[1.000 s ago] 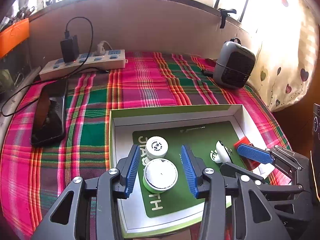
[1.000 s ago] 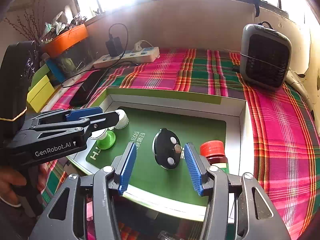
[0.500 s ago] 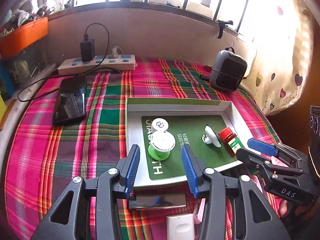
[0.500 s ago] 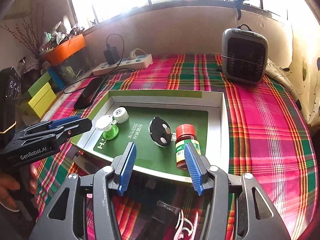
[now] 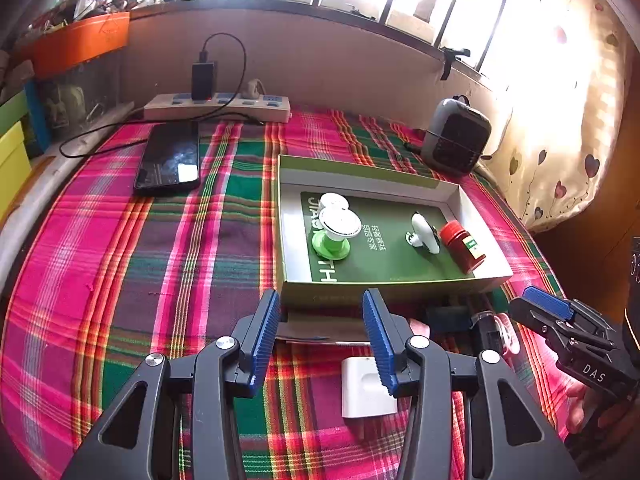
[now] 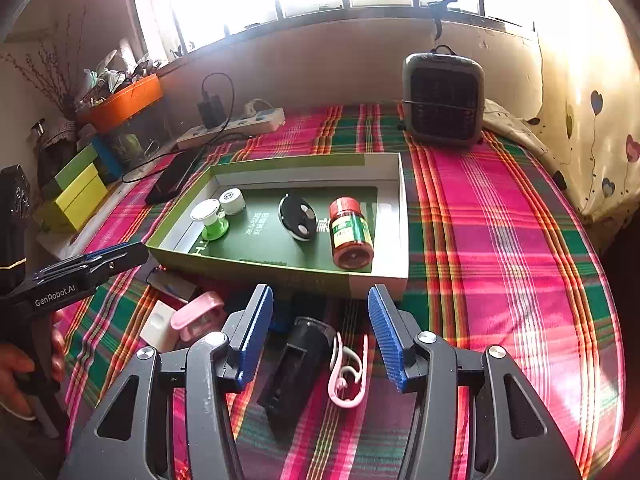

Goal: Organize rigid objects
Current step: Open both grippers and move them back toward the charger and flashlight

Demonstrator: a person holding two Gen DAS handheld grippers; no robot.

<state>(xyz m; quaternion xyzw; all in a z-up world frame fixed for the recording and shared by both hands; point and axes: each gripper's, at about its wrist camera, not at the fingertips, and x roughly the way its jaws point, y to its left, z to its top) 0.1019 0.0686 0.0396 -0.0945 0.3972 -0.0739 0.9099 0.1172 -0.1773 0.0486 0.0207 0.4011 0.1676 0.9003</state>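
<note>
On the left of the plaid-covered table (image 6: 500, 240), a dark phone (image 5: 170, 160) lies flat near a white power strip (image 5: 218, 106). The left tongs (image 5: 320, 334) hang released above the cloth, nothing between the blue pads; a white square block (image 5: 366, 388) lies on the cloth below them. Just beyond them sits the shallow box (image 6: 394, 276), holding, from left to right, a white-topped green spool (image 6: 212, 220), a small white cap (image 6: 233, 200) touching it, a black and white round gadget (image 6: 298, 216) and a red-lidded jar (image 6: 351, 234) lying on its side. In front of the box, on the cloth, lie a pink clip (image 6: 198, 314), a black holder (image 6: 296, 364) and a pink ear hook (image 6: 348, 376). The right tongs (image 6: 320, 338) are also released, poised over the black holder and ear hook without touching them. A grey heater (image 6: 444, 100) stands at the far right.
</note>
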